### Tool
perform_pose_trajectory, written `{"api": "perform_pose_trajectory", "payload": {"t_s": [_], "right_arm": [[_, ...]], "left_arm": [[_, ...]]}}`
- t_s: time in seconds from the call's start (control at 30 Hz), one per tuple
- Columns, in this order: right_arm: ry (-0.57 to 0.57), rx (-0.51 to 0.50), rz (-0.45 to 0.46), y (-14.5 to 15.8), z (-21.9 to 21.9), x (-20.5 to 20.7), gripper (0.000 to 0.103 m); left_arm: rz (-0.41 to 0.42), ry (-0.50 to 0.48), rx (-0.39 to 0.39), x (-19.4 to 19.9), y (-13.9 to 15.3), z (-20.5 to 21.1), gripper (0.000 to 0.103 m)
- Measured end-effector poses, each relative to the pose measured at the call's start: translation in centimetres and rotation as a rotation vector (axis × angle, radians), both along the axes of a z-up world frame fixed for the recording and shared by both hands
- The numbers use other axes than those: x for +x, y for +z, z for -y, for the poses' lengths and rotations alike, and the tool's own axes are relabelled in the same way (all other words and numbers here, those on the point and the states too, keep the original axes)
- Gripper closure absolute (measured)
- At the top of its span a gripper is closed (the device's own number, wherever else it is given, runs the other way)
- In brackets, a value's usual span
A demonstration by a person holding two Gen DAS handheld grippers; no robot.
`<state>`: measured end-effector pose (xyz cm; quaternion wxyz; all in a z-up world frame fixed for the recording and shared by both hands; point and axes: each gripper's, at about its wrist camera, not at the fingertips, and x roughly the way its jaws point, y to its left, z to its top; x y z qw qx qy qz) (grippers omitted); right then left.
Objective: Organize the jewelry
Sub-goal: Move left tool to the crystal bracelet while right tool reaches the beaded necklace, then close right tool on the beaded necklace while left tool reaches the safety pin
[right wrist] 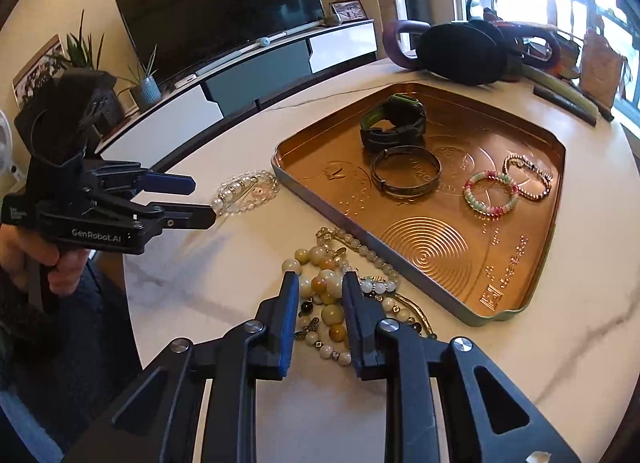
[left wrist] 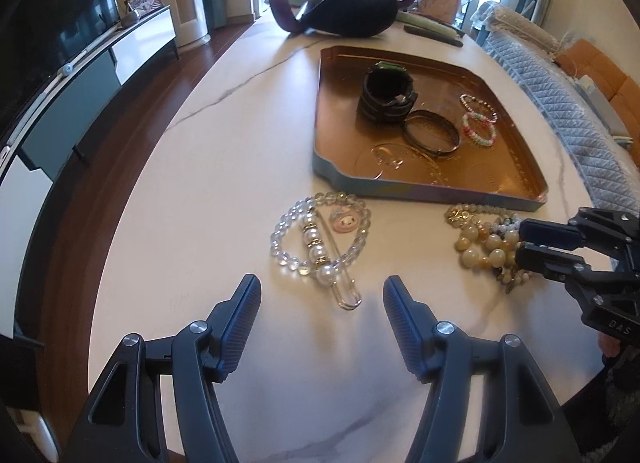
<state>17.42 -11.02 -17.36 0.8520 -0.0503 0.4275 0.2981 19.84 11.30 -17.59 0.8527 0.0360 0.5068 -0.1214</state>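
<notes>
Setting: a white marbled table (right wrist: 540, 363) with a copper-coloured tray (right wrist: 552, 231) on it, seen from two cameras that a person carries, one on each hand-held gripper.

Already in the tray: a dark watch (right wrist: 394, 123), a metal bangle (right wrist: 404, 177), a pink and green bead bracelet (right wrist: 490, 199) and a darker bead bracelet (right wrist: 528, 177), all lying apart from one another except that the two bead bracelets touch or nearly touch.

Still on the table: a clear bead bracelet (left wrist: 320, 237) with a pearl hair clip (left wrist: 324, 263) lying across it, just in front of the tray; and beside them a tangled heap of cream beads (right wrist: 326, 295) and chains, close to the tray's near edge.

Left hand-held gripper (left wrist: 322, 291): jaws apart, nothing between the pads, hovering just short of the pearl clip's looped end.

Right hand-held gripper (right wrist: 320, 295): jaws drawn close together around the cream beads; the pads seem to press on them, though the tangle makes firm contact hard to confirm.

Progress: roughly halfway by my judgement. Four pieces are placed; the clip, the clear bracelet and the heap are left.
</notes>
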Motion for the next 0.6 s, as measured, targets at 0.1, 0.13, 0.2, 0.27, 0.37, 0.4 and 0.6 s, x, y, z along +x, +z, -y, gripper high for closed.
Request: {"api": "perform_pose_trajectory", "payload": {"t_s": [0.1, 0.13, 0.2, 0.27, 0.37, 0.4, 0.6], "right_arm": [[0.028, -0.016, 0.010, -0.3, -0.7, -0.3, 0.079], [0.028, -0.028, 0.012, -0.5, -0.9, -0.3, 0.079], [0.026, -0.045, -0.011, -1.1, -1.2, -0.1, 0.079], [0.017, -0.041, -0.019, -1.5, -1.1, 0.0, 0.079], [0.020, -0.048, -0.016, -1.5, -1.2, 0.0, 0.079], [0.018, -0.048, -0.015, -1.5, -1.2, 0.0, 0.079], [0.037, -0.054, -0.016, -1.3, -1.3, -0.2, 0.089]], "left_arm": [[-0.040, -0.007, -0.039, 0.1, -0.4, -0.1, 0.047], [-0.053, -0.012, -0.053, 0.2, -0.5, 0.0, 0.049], [-0.067, -0.023, -0.067, 0.2, -0.7, 0.2, 0.057], [-0.066, -0.036, -0.068, 0.1, -0.6, 0.4, 0.061], [-0.070, -0.047, -0.069, 0.0, -0.6, 0.6, 0.069], [-0.076, -0.049, -0.069, 0.1, -0.7, 0.6, 0.071], [-0.083, -0.043, -0.076, 0.1, -0.8, 0.5, 0.072]]}}
